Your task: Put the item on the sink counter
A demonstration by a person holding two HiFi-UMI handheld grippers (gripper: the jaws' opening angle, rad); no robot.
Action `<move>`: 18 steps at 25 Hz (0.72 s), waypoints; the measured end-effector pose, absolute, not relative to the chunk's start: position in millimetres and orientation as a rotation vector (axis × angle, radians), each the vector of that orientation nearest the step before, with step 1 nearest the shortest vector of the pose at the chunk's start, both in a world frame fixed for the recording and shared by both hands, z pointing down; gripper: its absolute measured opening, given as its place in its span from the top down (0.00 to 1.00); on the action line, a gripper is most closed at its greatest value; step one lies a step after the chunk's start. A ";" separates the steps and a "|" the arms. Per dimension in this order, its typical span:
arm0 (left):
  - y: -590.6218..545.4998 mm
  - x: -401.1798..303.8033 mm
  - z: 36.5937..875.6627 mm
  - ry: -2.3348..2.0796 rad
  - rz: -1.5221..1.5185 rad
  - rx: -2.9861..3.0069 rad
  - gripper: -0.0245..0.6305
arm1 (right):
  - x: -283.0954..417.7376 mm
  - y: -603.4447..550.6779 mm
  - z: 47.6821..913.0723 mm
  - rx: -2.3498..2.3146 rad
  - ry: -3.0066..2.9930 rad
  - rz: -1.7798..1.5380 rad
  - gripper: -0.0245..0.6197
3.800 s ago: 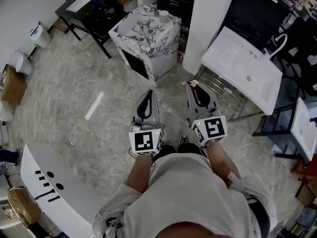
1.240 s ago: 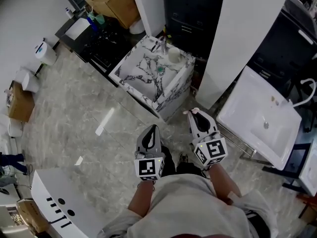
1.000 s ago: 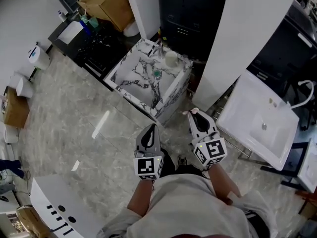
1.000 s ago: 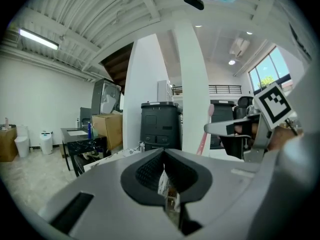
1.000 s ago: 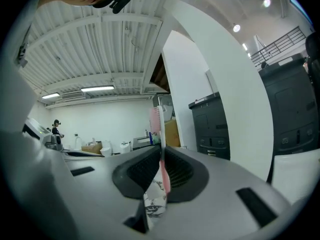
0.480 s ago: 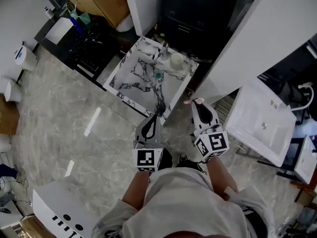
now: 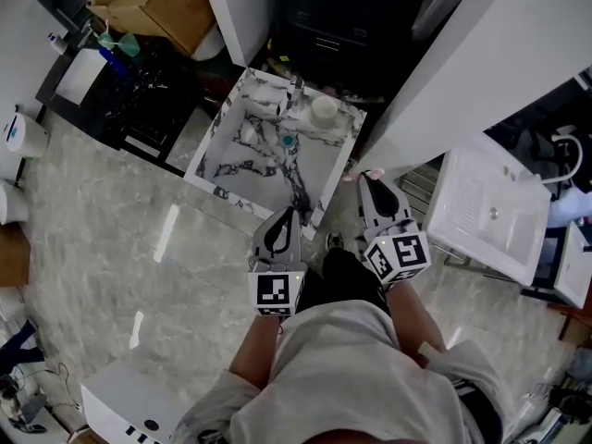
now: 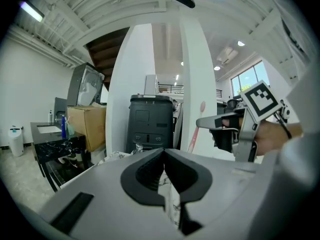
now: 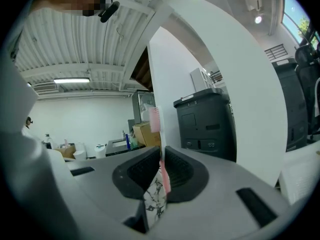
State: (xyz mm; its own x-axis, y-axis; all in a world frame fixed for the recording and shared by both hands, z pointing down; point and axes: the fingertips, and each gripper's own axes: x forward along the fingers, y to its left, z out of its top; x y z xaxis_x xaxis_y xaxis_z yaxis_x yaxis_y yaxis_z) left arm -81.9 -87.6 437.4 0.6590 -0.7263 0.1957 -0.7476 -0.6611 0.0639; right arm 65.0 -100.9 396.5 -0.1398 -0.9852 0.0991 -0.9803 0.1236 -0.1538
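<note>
Pink toothbrush [image 9: 154, 119]: held up in the air, just beside the marble sink counter [image 7: 242, 160], not on it | Your right gripper [image 9: 161, 153]: jaws squeezed tight on the toothbrush handle, bristles sticking up above them | Your left gripper [image 8: 164, 153]: jaws pressed together, holding nothing | White cup [image 7: 324, 107]: sits on the counter's far side

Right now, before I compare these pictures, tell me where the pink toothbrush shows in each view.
Head view: the toothbrush pokes out of the right claw, just right of the marble counter.
Left gripper view: right of centre, slanting against the white pillar.
Right gripper view: dead centre, upright between the shut jaws, bristle head on top.
Shared landmark: the black cabinet.
</note>
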 end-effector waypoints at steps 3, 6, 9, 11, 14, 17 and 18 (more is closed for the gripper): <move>-100.5 -75.8 442.4 -1.205 0.248 2.737 0.95 | 69.7 -117.3 400.7 -2.046 2.328 -0.303 0.92; -112.6 -69.9 446.2 -1.204 0.268 2.746 0.95 | 76.2 -136.4 407.0 -2.036 2.327 -0.317 0.92; -126.8 -67.4 451.5 -1.225 0.283 2.725 0.95 | 82.8 -155.6 411.4 -2.014 2.330 -0.330 0.92; -137.3 -63.7 453.4 -1.236 0.292 2.713 0.95 | 88.8 -168.6 411.2 -2.001 2.330 -0.330 0.92; -152.5 -54.5 456.2 -1.239 0.300 2.701 0.95 | 98.4 -187.7 413.8 -1.986 2.332 -0.343 0.92; -164.7 -42.9 458.8 -1.235 0.312 2.687 0.95 | 107.2 -204.7 417.7 -1.974 2.345 -0.359 0.92; -169.2 -38.3 459.0 -1.233 0.317 2.686 0.95 | 110.3 -210.9 418.2 -1.970 2.349 -0.362 0.92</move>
